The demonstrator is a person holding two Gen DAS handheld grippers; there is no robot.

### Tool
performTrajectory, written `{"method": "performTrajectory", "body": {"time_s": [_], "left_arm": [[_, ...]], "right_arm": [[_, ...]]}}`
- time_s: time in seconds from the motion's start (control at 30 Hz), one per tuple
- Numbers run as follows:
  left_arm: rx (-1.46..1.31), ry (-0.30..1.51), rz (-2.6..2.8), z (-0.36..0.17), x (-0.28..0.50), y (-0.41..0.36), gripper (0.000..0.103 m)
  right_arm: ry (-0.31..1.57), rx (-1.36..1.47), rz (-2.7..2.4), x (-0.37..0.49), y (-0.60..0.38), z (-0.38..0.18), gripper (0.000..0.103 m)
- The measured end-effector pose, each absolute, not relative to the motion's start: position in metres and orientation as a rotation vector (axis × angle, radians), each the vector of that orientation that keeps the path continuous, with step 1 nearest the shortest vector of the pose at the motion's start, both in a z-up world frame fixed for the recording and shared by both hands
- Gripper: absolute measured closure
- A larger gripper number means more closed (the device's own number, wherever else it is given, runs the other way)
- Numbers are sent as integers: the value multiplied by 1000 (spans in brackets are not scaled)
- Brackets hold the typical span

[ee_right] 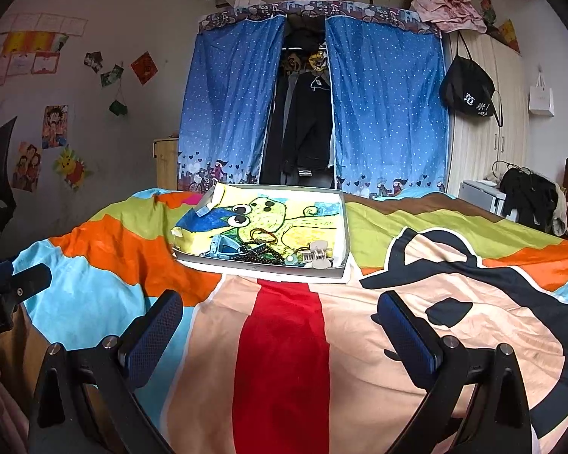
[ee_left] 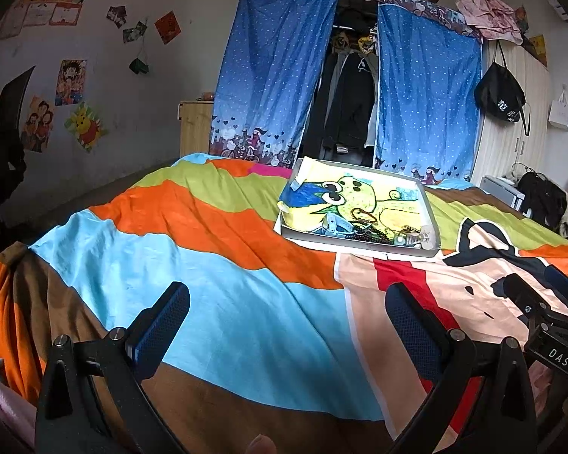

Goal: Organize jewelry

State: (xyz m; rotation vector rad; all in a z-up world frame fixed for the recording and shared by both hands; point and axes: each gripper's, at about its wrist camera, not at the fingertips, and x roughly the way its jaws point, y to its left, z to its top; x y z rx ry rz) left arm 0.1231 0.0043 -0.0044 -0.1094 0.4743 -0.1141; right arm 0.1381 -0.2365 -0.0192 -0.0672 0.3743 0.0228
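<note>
A shallow grey box (ee_left: 433, 219) (ee_right: 346, 227) lined with a yellow cartoon drawing lies on the bed. Jewelry is piled at its near edge: dark bead strings (ee_left: 375, 231) (ee_right: 263, 253), a blue strap (ee_left: 333, 225) (ee_right: 221, 246), a brown bracelet (ee_right: 263, 232) and a beige hair claw (ee_left: 426, 236) (ee_right: 320, 255). My left gripper (ee_left: 287, 302) is open and empty, well short of the box. My right gripper (ee_right: 280, 308) is open and empty, just in front of the box.
The bed carries a colourful striped cartoon quilt (ee_left: 208, 234) (ee_right: 454, 325). Behind stands a blue-curtained wardrobe (ee_left: 276, 75) (ee_right: 382, 106) with dark clothes. The right gripper's body shows at the left wrist view's right edge (ee_left: 541, 314); the left one at the right wrist view's left edge (ee_right: 15, 283).
</note>
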Motion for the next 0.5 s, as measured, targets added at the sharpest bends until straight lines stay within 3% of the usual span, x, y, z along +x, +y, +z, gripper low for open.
{"method": "performTrajectory", "body": {"time_s": [0.5], "left_arm": [[-101, 473, -119, -5, 124, 6, 2]], "right_arm": [[375, -67, 23, 138, -236, -19, 0]]}}
